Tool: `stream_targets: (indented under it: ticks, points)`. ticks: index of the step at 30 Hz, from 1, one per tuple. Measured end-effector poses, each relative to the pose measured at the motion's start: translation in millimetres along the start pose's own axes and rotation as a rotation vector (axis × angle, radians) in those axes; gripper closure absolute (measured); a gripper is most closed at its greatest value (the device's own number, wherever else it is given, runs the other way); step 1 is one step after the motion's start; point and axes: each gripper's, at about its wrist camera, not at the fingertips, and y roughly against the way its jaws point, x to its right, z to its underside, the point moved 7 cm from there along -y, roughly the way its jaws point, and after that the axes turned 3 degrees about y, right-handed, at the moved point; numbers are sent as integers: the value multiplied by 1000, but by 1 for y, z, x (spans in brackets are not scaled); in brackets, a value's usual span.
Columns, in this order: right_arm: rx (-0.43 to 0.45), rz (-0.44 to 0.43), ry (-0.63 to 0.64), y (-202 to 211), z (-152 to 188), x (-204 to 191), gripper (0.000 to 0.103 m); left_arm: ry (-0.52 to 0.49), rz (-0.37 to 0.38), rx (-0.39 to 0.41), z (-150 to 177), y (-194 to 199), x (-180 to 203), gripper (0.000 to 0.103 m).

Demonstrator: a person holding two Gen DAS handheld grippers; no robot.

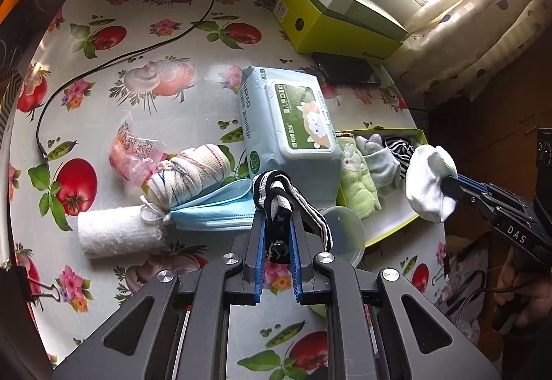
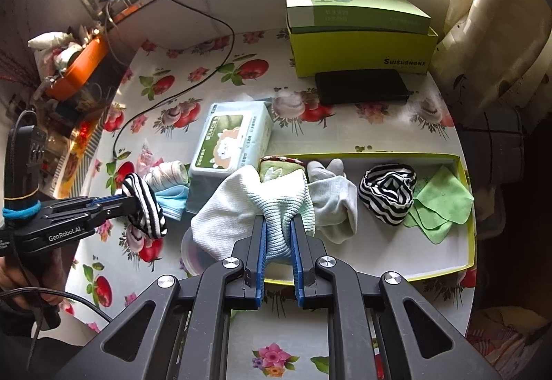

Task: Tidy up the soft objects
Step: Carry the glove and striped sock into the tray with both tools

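Note:
My left gripper [image 1: 277, 212] is shut on a black-and-white striped sock [image 1: 276, 193], held above the table; it also shows in the right wrist view [image 2: 145, 204]. My right gripper [image 2: 278, 225] is shut on a white and pale-blue sock [image 2: 241, 207], held over the left end of the yellow-edged tray [image 2: 471, 225]; this sock shows in the left wrist view [image 1: 429, 181]. In the tray lie a green towel roll [image 2: 272, 169], a grey sock [image 2: 333, 204], a striped sock [image 2: 386, 193] and a green cloth [image 2: 441, 204].
On the tomato-print table [image 1: 172, 35] lie a wet-wipes pack [image 1: 289, 125], a blue face mask [image 1: 214, 211], a rolled striped cloth [image 1: 189, 176], a white towel roll [image 1: 117, 235], a pink packet [image 1: 132, 152], a clear lid [image 1: 345, 231], a black cable [image 1: 103, 62], a green box [image 2: 358, 35] and a black case [image 2: 362, 87].

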Motion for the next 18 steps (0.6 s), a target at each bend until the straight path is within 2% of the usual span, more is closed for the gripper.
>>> stream_targets:
  ticks: [18]
  points:
    - [0,63,-124,3,19,63,91,-94,23,-16,-15,-10,45,90]
